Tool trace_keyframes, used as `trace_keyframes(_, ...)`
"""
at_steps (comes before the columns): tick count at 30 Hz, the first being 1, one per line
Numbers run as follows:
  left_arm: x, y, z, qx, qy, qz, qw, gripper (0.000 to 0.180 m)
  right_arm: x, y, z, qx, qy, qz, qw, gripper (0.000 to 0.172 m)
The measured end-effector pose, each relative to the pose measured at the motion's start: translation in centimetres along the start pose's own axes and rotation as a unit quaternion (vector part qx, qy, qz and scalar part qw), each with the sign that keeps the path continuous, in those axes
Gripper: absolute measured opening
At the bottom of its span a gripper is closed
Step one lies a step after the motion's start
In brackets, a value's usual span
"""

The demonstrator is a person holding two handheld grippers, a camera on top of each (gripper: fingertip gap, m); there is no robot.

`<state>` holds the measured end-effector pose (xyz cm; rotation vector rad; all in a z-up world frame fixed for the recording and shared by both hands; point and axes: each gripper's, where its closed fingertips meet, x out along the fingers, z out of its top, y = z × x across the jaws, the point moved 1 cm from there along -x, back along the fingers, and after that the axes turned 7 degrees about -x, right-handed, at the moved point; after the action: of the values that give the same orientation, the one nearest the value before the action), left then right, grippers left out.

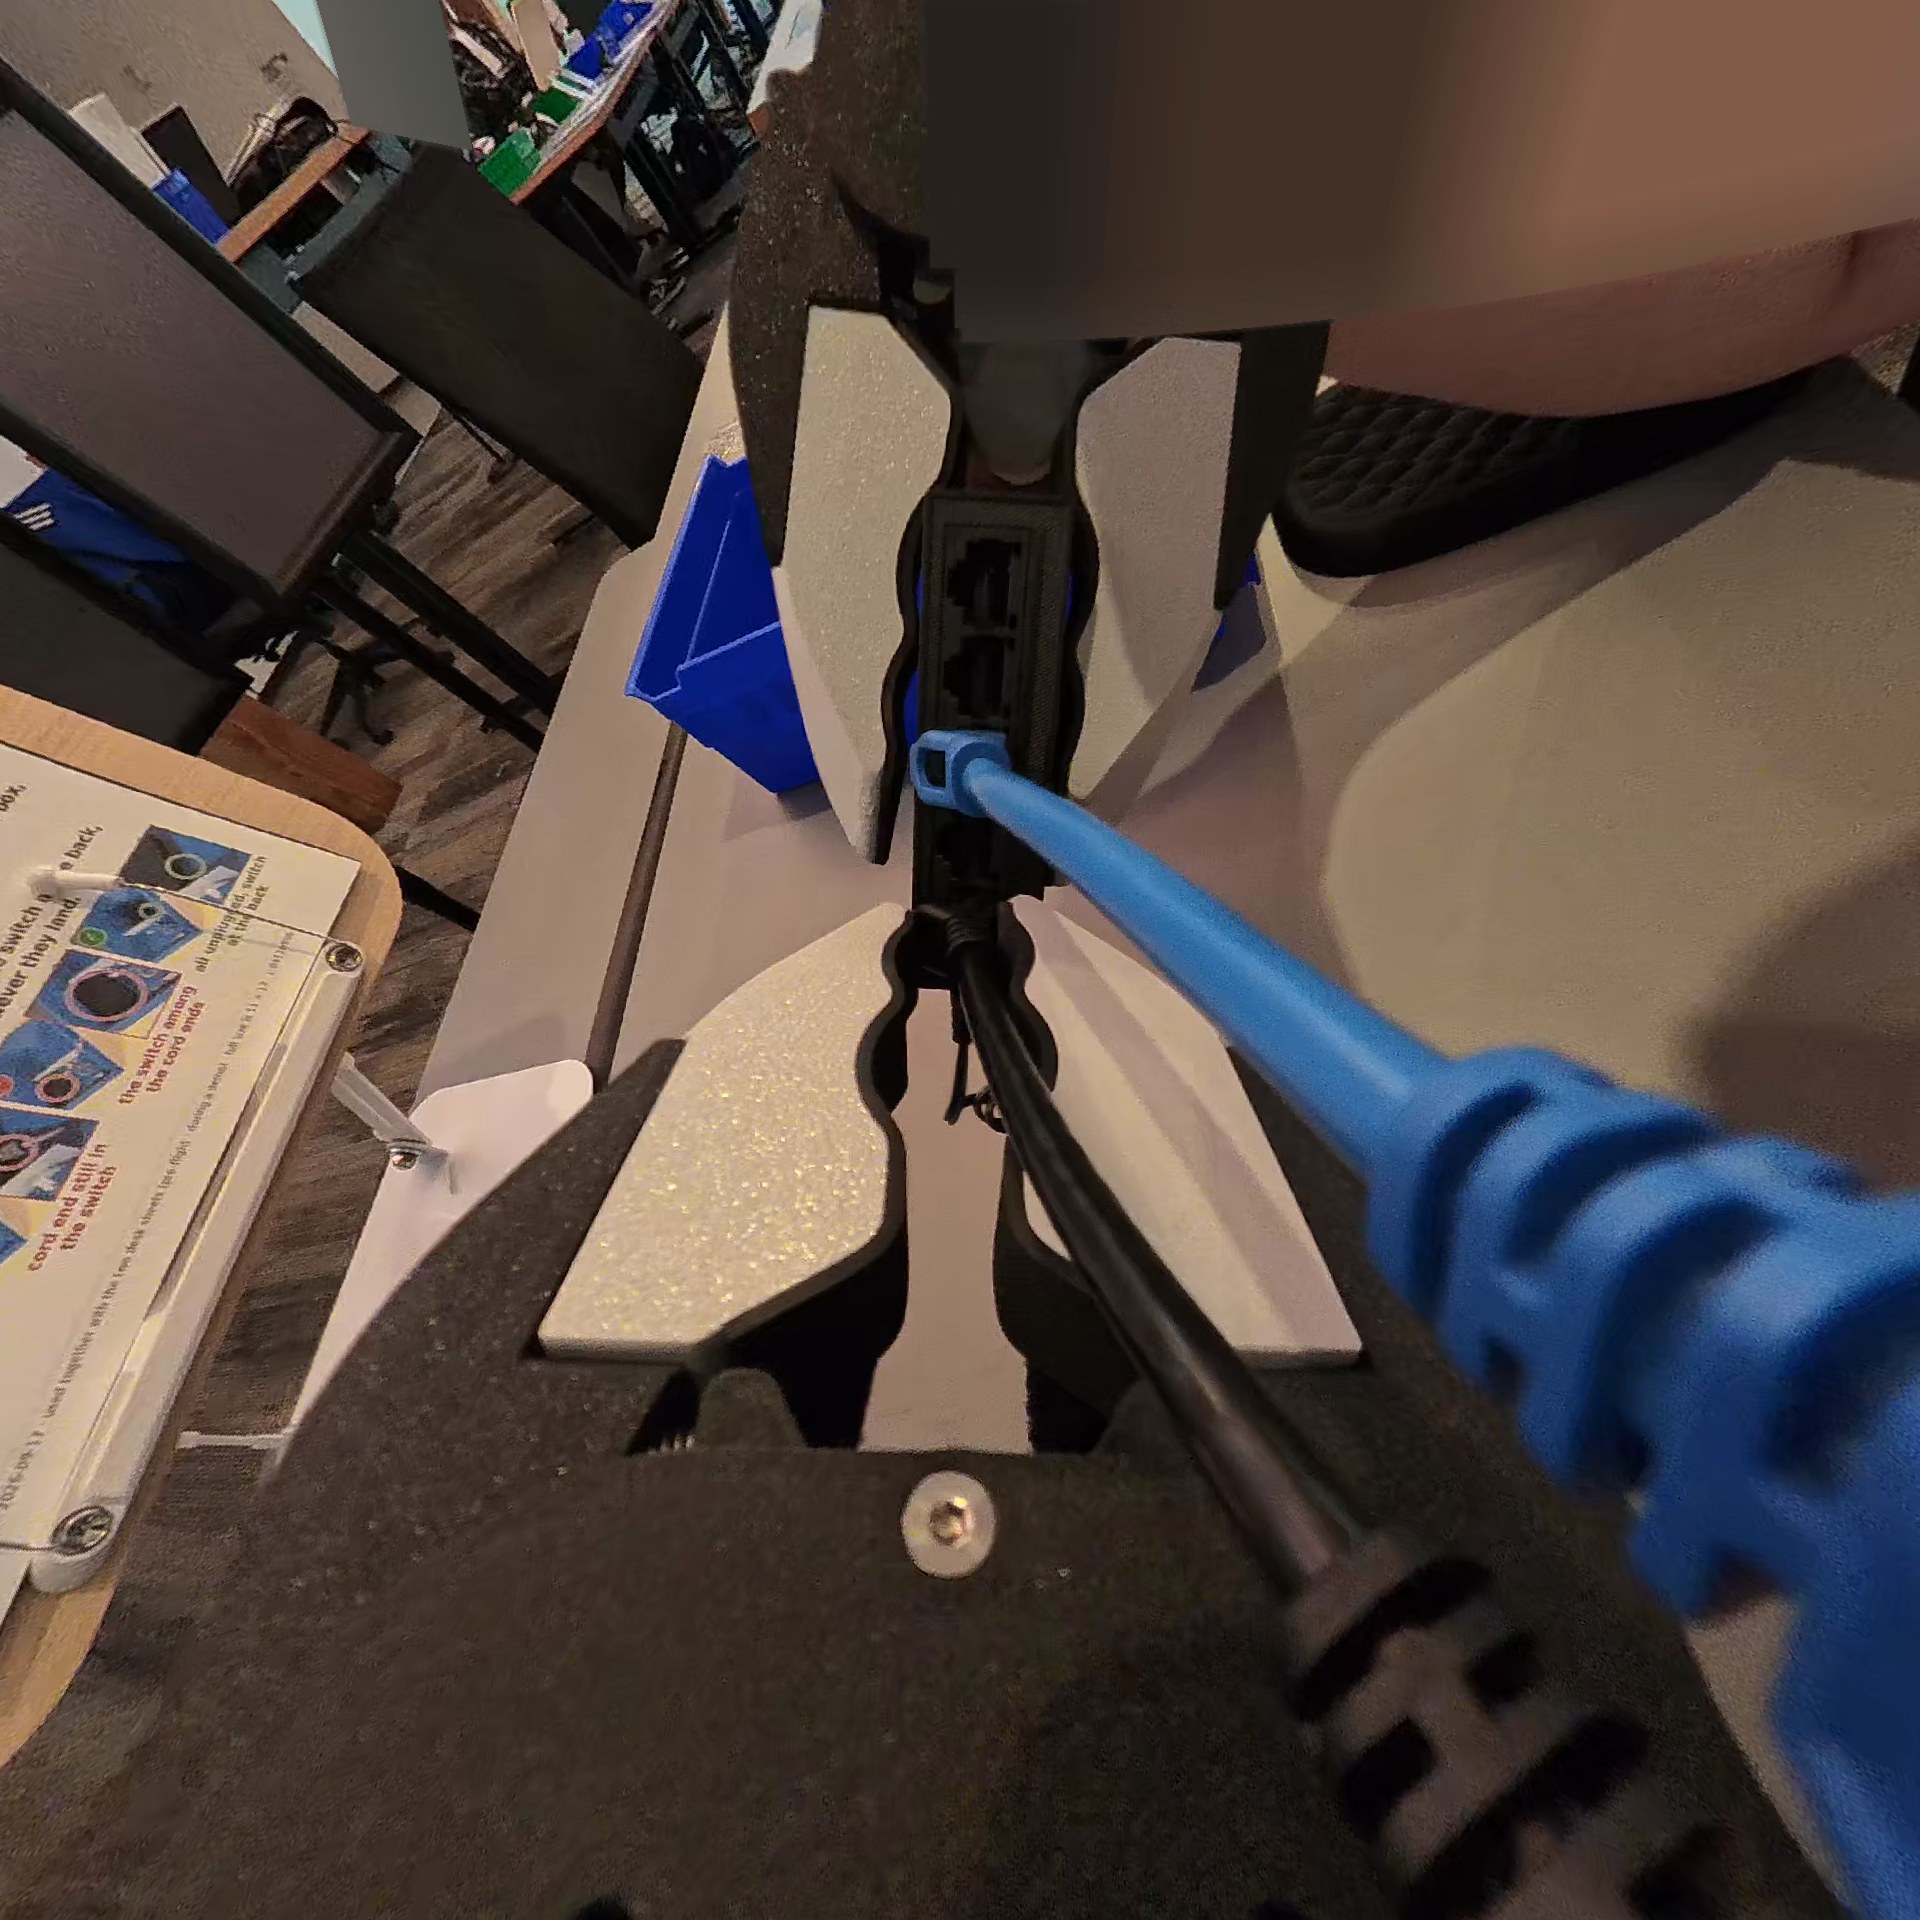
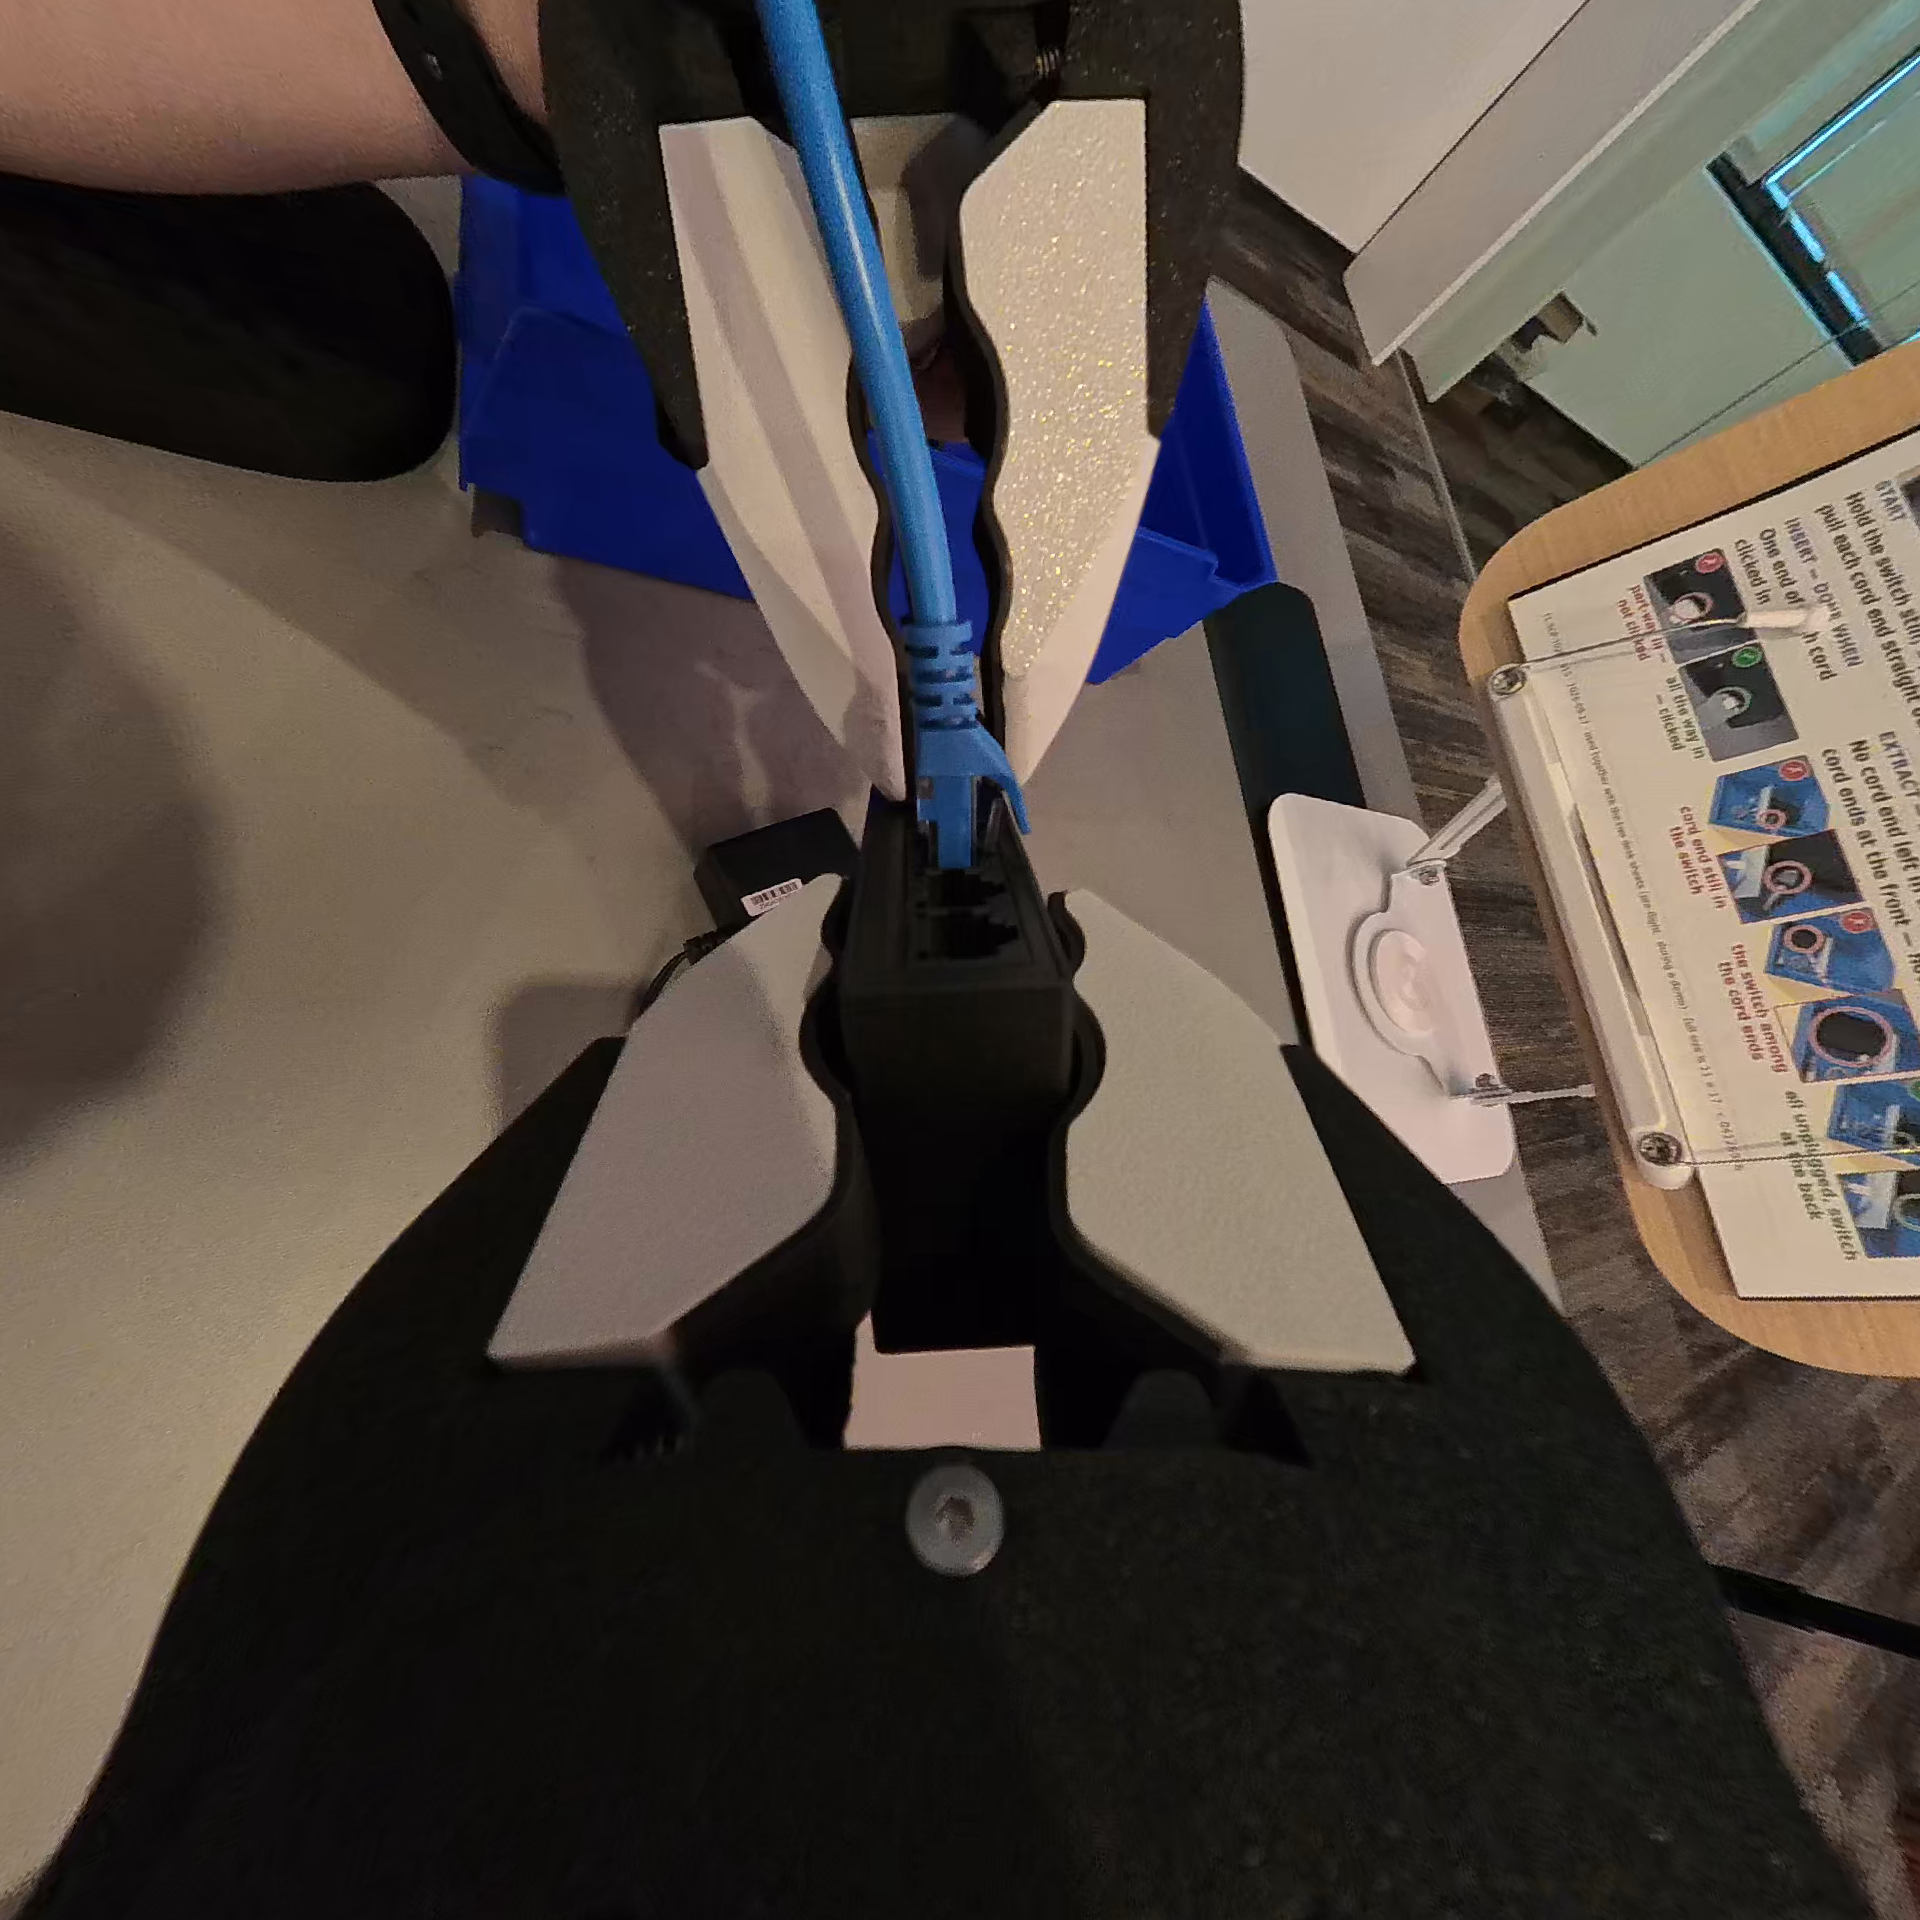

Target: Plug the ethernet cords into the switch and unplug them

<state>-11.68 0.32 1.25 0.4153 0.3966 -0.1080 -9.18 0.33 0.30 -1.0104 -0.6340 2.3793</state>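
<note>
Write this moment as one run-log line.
right gripper: clamps switch | left gripper: pinches black cord at switch | blue cord: in a port | two ports empty

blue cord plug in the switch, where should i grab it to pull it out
Probably the ribbed boot behind the blue plug, approached along the cord toward the switch's port face. It stands straight out of the port, and its latch hood flares to one side, so pinch across that.

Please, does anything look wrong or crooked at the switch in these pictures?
The blue plug looks only partway in its port on the black switch: much of its body and its latch tab show above the port, and it seems slightly tilted. Nothing else stands out.
</note>
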Motion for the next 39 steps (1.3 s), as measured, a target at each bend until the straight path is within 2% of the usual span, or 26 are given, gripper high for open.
trace_keyframes(1,0.1,0.0,0.0,-0.005,0.002,0.001,1.000,0.013,-0.1,0.0,-0.1,0.006,-0.001,0.004,1.000,0.033)
trace_keyframes(5,0.6,-0.2,0.0,-0.018,0.006,-0.001,1.000,0.013,-0.1,-0.1,-0.4,0.021,0.007,0.007,1.000,0.038)
trace_keyframes(8,0.8,-0.4,-0.4,-0.019,0.014,-0.012,1.000,0.013,0.1,0.4,-0.8,0.009,0.012,0.023,1.000,0.036)
trace_keyframes(12,0.8,-0.4,-1.6,-0.020,0.029,-0.016,0.999,0.013,1.1,0.9,-2.5,0.005,0.063,0.032,0.998,0.034)
trace_keyframes(18,0.7,-0.3,-2.1,-0.043,0.020,-0.031,0.998,0.013,1.7,1.3,-3.1,0.020,0.067,0.048,0.996,0.033)
trace_keyframes(21,0.3,0.2,-1.1,-0.055,-0.003,-0.021,0.998,0.012,1.1,0.3,-1.3,0.023,-0.026,0.032,0.999,0.032)
trace_keyframes(22,-0.1,0.2,-0.6,-0.061,-0.018,-0.024,0.998,0.012,0.8,0.0,-0.5,0.028,-0.061,0.024,0.997,0.039)
trace_keyframes(23,-0.5,0.4,-0.2,-0.065,-0.030,-0.024,0.997,0.012,0.5,-0.3,0.2,0.036,-0.091,0.017,0.995,0.054)
trace_keyframes(25,-0.8,0.3,0.3,-0.064,-0.034,-0.022,0.997,0.012,0.2,-0.2,0.9,0.042,-0.111,0.019,0.993,0.063)
trace_keyframes(28,0.2,-0.7,0.6,-0.055,-0.028,-0.031,0.998,0.012,0.6,0.6,0.8,0.008,-0.077,0.020,0.997,0.052)
trace_keyframes(30,0.4,-0.6,0.5,-0.046,-0.020,-0.021,0.998,0.012,0.9,0.5,-0.2,-0.006,-0.038,0.008,0.999,0.052)
trace_keyframes(37,0.0,-0.2,-0.4,-0.044,-0.002,-0.024,0.999,0.012,2.2,0.8,-1.8,0.019,0.007,0.018,1.000,0.051)
trace_keyframes(39,-0.2,-0.2,-0.4,-0.045,-0.002,-0.027,0.999,0.013,2.3,0.8,-1.4,0.025,-0.010,0.019,0.999,0.051)
